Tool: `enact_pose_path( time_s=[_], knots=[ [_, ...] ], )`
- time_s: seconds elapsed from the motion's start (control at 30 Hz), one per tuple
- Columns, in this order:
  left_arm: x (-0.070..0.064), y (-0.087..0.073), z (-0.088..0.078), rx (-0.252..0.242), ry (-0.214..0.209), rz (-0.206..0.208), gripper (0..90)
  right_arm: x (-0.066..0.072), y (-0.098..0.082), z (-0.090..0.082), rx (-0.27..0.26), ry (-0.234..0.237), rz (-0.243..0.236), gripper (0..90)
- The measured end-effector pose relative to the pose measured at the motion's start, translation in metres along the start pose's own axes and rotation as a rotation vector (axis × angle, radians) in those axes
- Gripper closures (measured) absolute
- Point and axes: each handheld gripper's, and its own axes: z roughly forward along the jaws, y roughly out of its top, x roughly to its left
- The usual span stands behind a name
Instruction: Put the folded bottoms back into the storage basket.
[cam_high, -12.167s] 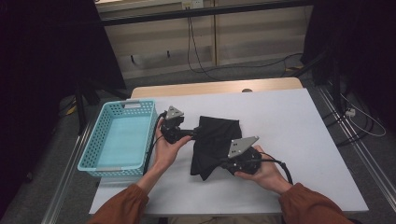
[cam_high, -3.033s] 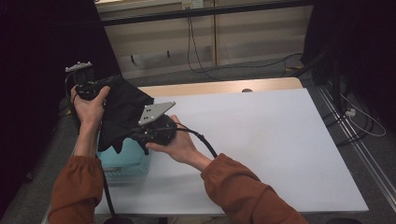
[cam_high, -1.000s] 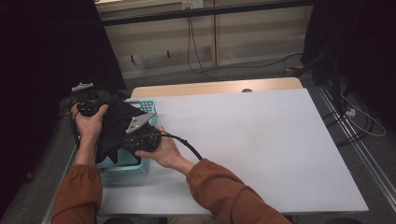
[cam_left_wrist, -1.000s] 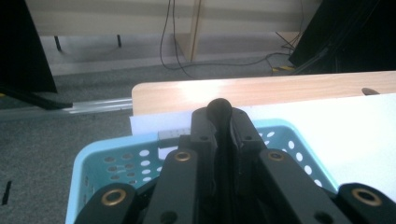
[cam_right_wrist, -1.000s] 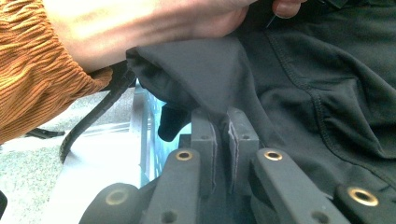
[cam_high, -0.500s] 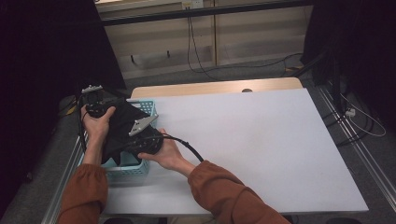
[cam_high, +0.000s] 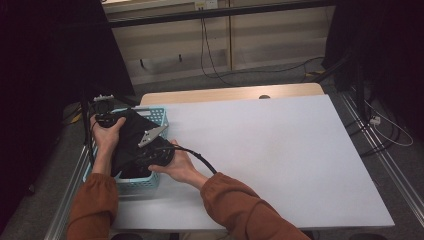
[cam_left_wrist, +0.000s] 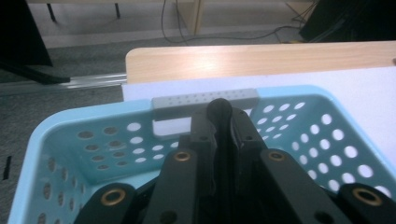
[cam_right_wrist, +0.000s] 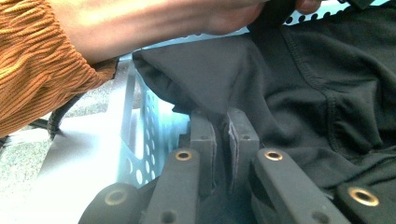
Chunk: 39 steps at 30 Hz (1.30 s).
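Note:
A black garment (cam_high: 129, 141) hangs bunched over the light blue perforated basket (cam_high: 159, 116) at the table's left edge, its lower part inside the basket. My left gripper (cam_high: 106, 120) is at the basket's far left side, shut on a fold of the cloth; in the left gripper view a nub of black fabric (cam_left_wrist: 219, 108) sticks out between its closed jaws (cam_left_wrist: 219, 119) above the basket's far wall (cam_left_wrist: 116, 135). My right gripper (cam_high: 141, 156) is at the basket's near right side, shut on the garment (cam_right_wrist: 303, 88), with the jaws (cam_right_wrist: 223, 125) pinching its hem.
The white table top (cam_high: 280, 150) stretches to the right of the basket, with a wooden strip (cam_high: 230, 94) along its far edge. The basket sits at the table's left edge, beside a metal rail and the floor. An orange sleeve (cam_right_wrist: 42, 60) crosses the right gripper view.
Both hands have sunk with the garment, from above the basket's left side down onto the basket. The cloth now rests partly inside it.

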Motion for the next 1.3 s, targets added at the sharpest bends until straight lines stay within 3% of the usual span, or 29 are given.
enact_pose_path(
  time_s=[0.27,0.43,0.47,0.5,0.53,0.6,0.67,0.9,1.0,1.3],
  knots=[
    [0.009,-0.005,0.002,0.011,0.020,-0.011,82.2,-0.001,0.007,0.007,0.024,0.000,-0.014,82.8],
    [0.018,-0.009,0.002,0.015,0.063,-0.025,79.5,-0.001,0.007,0.014,0.037,0.014,0.000,77.9],
    [0.020,-0.010,0.001,0.012,0.073,-0.026,73.6,-0.001,0.007,0.015,0.038,0.019,0.003,75.3],
    [0.021,-0.010,0.001,0.000,0.094,-0.045,60.8,-0.001,0.006,0.015,0.038,0.022,0.005,71.4],
    [0.021,-0.010,0.000,0.000,0.104,-0.047,56.0,-0.001,0.006,0.015,0.033,0.025,0.013,64.4],
    [0.022,-0.011,-0.002,-0.003,0.103,-0.032,56.5,-0.002,0.006,0.015,0.031,0.028,0.019,63.1],
    [0.021,-0.011,-0.003,-0.009,0.107,-0.022,51.3,-0.003,0.006,0.014,0.027,0.020,0.022,61.2],
    [0.019,-0.011,-0.010,-0.039,0.092,-0.031,42.1,-0.005,0.006,0.009,0.016,0.018,0.034,57.2],
    [0.019,-0.010,-0.013,-0.031,0.101,-0.021,31.9,-0.005,0.006,0.006,0.011,0.013,0.032,54.7],
    [0.013,-0.009,-0.023,-0.043,0.119,0.002,16.4,-0.009,0.004,-0.006,-0.008,0.005,0.043,50.0]
  ],
)
